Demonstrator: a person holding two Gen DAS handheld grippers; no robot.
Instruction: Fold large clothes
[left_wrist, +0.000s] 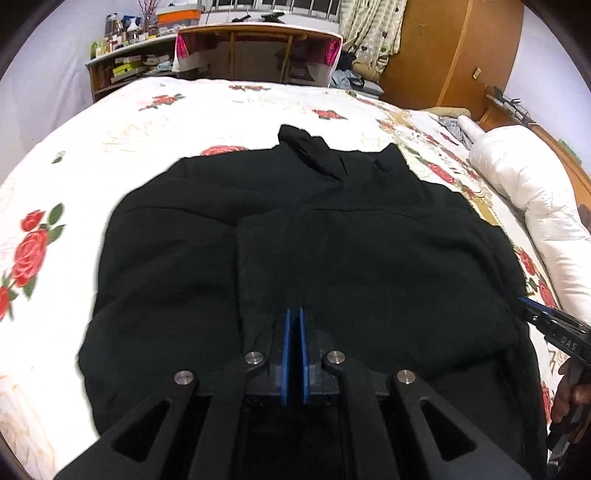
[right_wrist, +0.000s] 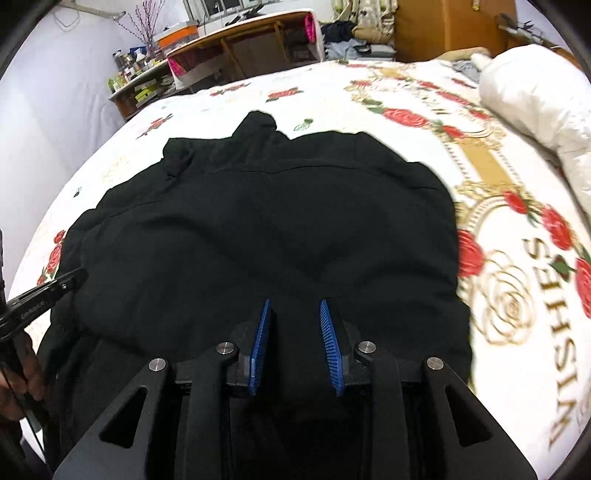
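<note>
My left tongs (left_wrist: 294, 314) are pinched fully together, blue pads (left_wrist: 285, 343) face to face; black cloth bunches right at their tips, but I cannot tell whether any of it is caught between them. They point steeply down at the near part of the black garment (left_wrist: 332, 240). My right tongs (right_wrist: 293, 308) stand partly apart with a clear gap between the ribbed blue pads (right_wrist: 330, 339), and nothing is gripped there; the cloth lies below the gap. They too tilt steeply downward, over the near hem.

In the left wrist view the right tongs show at the garment's right edge, with fingers of the hand (left_wrist: 570, 398) wrapped around the handle below. In the right wrist view the left tongs come in from the left edge, with the hand (right_wrist: 22, 373) around the grip.

The garment lies spread on the bed (right_wrist: 517, 258), its hood end far from me, one side folded over the middle. A white duvet (left_wrist: 535, 199) is bundled to the right, well apart from it. Beyond the bed stands a wooden desk (left_wrist: 258, 44).
</note>
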